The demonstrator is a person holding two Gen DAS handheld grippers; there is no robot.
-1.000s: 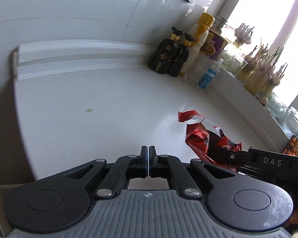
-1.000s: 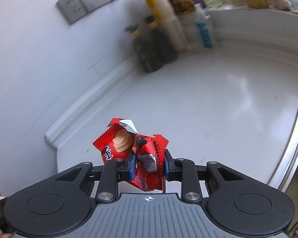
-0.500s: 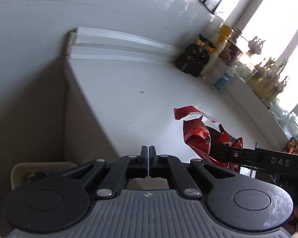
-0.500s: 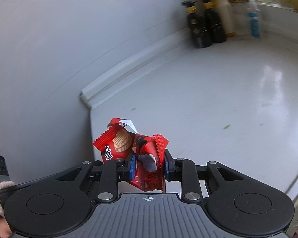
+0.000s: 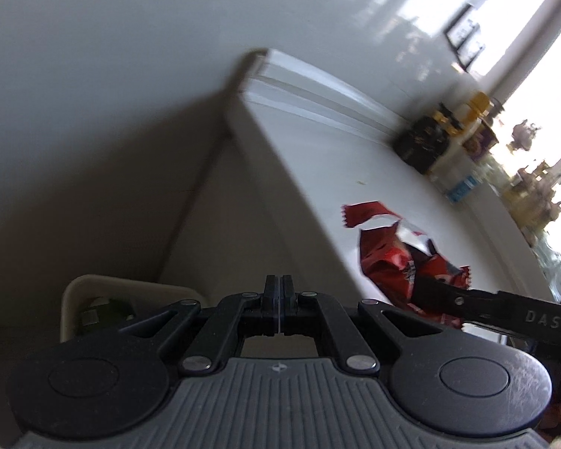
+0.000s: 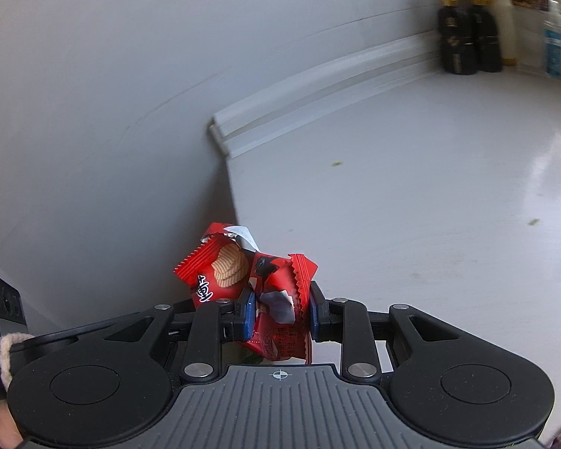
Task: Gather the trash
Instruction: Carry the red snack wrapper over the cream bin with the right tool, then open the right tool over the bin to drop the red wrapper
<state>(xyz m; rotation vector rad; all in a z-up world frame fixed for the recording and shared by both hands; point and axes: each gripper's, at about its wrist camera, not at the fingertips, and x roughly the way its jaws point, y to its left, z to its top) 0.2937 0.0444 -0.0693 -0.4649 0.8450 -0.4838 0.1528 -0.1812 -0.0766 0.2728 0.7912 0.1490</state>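
Wrapper [image 6: 258,292], red, crumpled: clamped in right gripper [image 6: 278,316]. Left gripper [image 5: 279,299]: closed, empty. Bin [image 5: 78,295], beige: left wrist view only, below counter [image 5: 355,157].

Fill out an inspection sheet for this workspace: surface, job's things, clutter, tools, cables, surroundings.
Surface: white counter, glossy, with a few small green specks.
Job's things: crumpled red wrappers clamped in the right tool; beige bin below the counter's end, something dark inside.
Clutter: bottles grouped at the far corner by the wall; more jars along the bright window sill.
Tools: left tool shut, empty; right tool shut on the wrappers.
Cables: nothing seen.
Surroundings: plain grey wall, white backsplash strip, wall sockets, blurred.
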